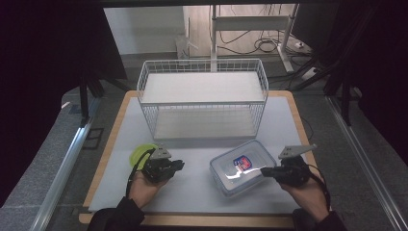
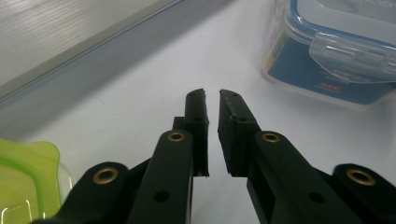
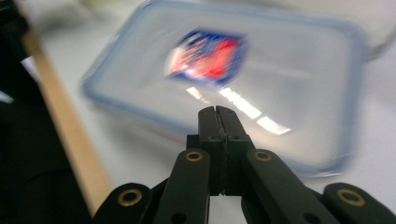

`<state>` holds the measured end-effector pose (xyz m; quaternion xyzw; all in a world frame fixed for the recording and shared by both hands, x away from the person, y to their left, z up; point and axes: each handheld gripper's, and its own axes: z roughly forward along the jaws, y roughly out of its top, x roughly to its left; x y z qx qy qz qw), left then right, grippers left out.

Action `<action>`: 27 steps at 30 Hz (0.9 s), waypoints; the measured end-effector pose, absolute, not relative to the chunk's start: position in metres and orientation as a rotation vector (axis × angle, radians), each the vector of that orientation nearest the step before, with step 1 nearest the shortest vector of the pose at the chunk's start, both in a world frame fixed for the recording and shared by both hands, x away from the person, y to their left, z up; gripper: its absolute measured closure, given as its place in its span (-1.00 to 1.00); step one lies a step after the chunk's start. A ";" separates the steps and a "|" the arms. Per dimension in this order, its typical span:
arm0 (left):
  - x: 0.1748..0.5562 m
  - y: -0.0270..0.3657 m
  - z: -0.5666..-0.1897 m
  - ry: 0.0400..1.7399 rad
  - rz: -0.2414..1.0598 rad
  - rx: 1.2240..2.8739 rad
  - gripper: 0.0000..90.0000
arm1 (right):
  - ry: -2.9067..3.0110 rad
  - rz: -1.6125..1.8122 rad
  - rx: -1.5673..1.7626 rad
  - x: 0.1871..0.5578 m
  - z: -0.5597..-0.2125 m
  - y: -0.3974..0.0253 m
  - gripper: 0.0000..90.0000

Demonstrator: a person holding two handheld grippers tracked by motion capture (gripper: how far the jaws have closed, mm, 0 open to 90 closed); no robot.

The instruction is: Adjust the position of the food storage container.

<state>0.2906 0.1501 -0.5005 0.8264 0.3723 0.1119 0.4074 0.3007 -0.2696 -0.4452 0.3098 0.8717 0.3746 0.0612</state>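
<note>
High view: a green lid point(image 1: 142, 153), flat with rounded corners, lies on the white mat point(image 1: 192, 192) at the left, partly under the left gripper point(image 1: 179, 165). That gripper is black hard plastic, held in a hand point(image 1: 144, 186) over the mat, and its jaws stand slightly apart, with nothing between them. In the left gripper view the inner pads point(image 2: 229, 135) look like matte, ribbed rubber, and brass rivets dot the smooth arms; the translucent green lid point(image 2: 23, 182) sits at the bottom left corner.

Behind, mid-table, stands a white wire basket point(image 1: 202, 98), a rectangular grid of thin rods with a flat white shelf inside.

To the right lies a box point(image 1: 243, 166): clear glossy plastic, rectangular with rounded corners, a blue-rimmed lid and a red-and-blue label on top. It rests on the mat, in front of the basket. The right gripper point(image 1: 263, 170) reaches over its right edge, jaws pressed together and holding nothing. In the right gripper view the box point(image 3: 224, 79) is blurred, with light glaring off its lid.
</note>
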 end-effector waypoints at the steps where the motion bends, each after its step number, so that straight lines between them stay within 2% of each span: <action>1: 0.290 0.150 -0.500 0.937 0.290 2.085 0.81 | 2.621 1.125 0.936 0.308 -0.444 -0.272 1.00; 5: 0.289 0.148 -0.500 0.926 0.302 2.092 0.79 | 2.573 1.116 0.957 0.334 -0.444 -0.281 1.00; 7: 0.289 0.148 -0.502 0.927 0.285 2.089 0.79 | 2.504 1.113 1.026 0.357 -0.448 -0.290 1.00; 10: 0.289 0.146 -0.504 0.925 0.251 2.081 0.80 | 2.457 1.075 1.076 0.369 -0.455 -0.296 1.00; 17: 0.285 0.131 -0.509 0.889 0.204 2.098 0.81 | 2.442 1.059 1.181 0.358 -0.479 -0.307 1.00; 27: 0.282 0.123 -0.515 0.883 0.176 2.122 0.82 | 2.520 0.985 1.176 0.337 -0.489 -0.293 1.00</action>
